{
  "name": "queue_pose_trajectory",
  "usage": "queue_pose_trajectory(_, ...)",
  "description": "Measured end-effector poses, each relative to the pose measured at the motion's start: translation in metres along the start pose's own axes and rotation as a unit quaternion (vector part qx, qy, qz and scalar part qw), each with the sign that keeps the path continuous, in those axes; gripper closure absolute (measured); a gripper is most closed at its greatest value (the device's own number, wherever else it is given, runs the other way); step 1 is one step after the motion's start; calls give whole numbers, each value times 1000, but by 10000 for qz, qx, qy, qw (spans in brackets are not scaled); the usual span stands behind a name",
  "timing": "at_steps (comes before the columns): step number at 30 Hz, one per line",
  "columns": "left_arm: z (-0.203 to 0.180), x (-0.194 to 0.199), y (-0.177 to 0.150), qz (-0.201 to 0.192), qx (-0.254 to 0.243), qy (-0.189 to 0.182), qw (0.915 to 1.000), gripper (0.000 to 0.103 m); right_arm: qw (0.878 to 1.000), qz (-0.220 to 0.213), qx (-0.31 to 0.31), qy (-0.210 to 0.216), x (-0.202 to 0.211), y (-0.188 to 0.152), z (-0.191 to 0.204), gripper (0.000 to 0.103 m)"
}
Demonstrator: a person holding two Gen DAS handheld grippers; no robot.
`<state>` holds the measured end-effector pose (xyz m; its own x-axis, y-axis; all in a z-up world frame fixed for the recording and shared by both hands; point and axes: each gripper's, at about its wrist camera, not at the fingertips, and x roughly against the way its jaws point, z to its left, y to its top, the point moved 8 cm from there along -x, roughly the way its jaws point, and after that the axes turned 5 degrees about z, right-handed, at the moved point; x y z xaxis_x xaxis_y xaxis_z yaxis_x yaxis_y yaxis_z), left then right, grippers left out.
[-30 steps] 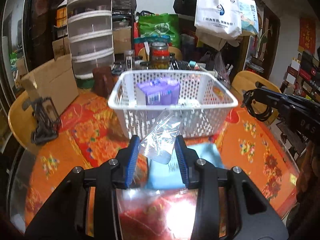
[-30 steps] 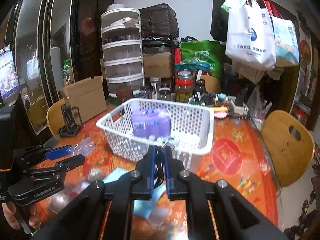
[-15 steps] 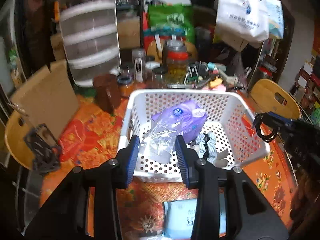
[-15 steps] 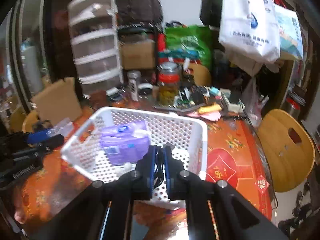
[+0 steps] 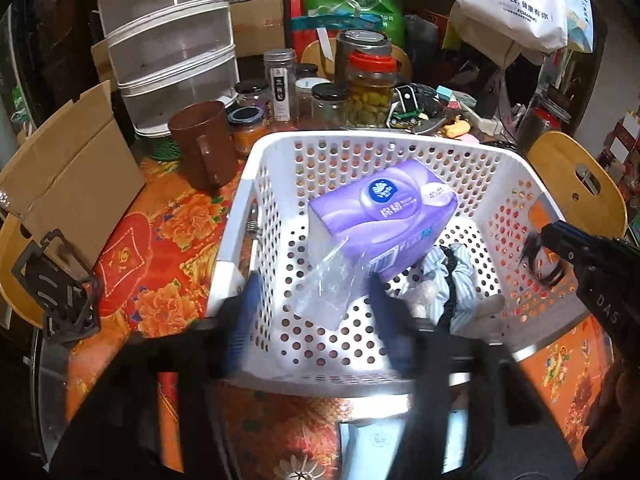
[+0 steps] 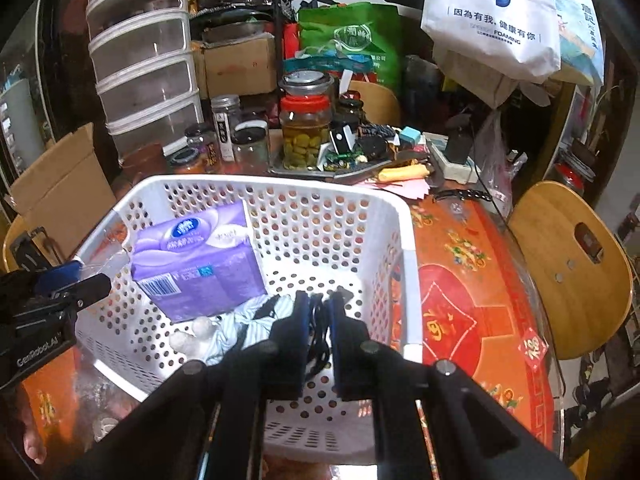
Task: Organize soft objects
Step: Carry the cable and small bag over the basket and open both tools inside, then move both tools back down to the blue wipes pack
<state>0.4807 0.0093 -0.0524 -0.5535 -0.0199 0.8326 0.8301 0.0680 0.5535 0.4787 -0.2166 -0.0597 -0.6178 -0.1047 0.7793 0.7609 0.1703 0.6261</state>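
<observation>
Two drops in hand over the white basket (image 5: 236,216) on the counter (image 5: 168,248). My left hand-held gripper (image 5: 316,320) has just been opening; its jaws stand wide and the clear plastic bag (image 5: 332,284) sits loose between them, pads off it, above the basket floor. My right hand-held gripper (image 6: 318,320) has just cracked open a little, with the black hair tie (image 6: 318,332) between its jaws; whether the pads grip it I cannot tell. Farther in lie the striped cloth (image 5: 444,276) and the purple tissue pack (image 5: 384,216). Next, I judge: let both fall, pull clear, then fetch the blue pack (image 5: 372,440) outside the near wall.
</observation>
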Motion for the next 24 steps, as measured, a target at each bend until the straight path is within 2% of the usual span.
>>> queue_pose_trajectory(1,2,1,-1,-63,30,24,10000,26,10000,-19,4,-28,1,-1,0,74)
queue_pose_trajectory(2,3,4,-1,-135,36,32,9999,22,10000,-52,5,-65,2,-2,0,64)
queue_pose_trajectory(3,3,7,-2,-226,20,29,9997,19,9999,-109,-17,-129,4,-1,-1,44)
queue_pose_trajectory(4,3,11,-3,-318,7,46,9995,19,9995,-226,-43,-214,8,-1,-2,34)
queue_pose_trajectory(7,7,23,-11,-355,19,58,9994,19,9991,-311,-54,-270,18,-7,-3,32)
queue_pose_trajectory(9,14,39,-25,-466,46,165,9988,19,9989,-323,-75,-333,26,-15,-6,32)
queue_pose_trajectory(12,20,60,-50,-584,53,116,9982,18,9986,-431,-99,-307,45,-35,-7,32)
queue_pose_trajectory(20,14,101,-139,-627,-57,-336,9975,16,9977,-665,-117,-78,92,-126,-3,31)
queue_pose_trajectory(24,7,109,-182,-606,-73,-581,9964,16,9979,-641,-75,56,98,-173,6,25)
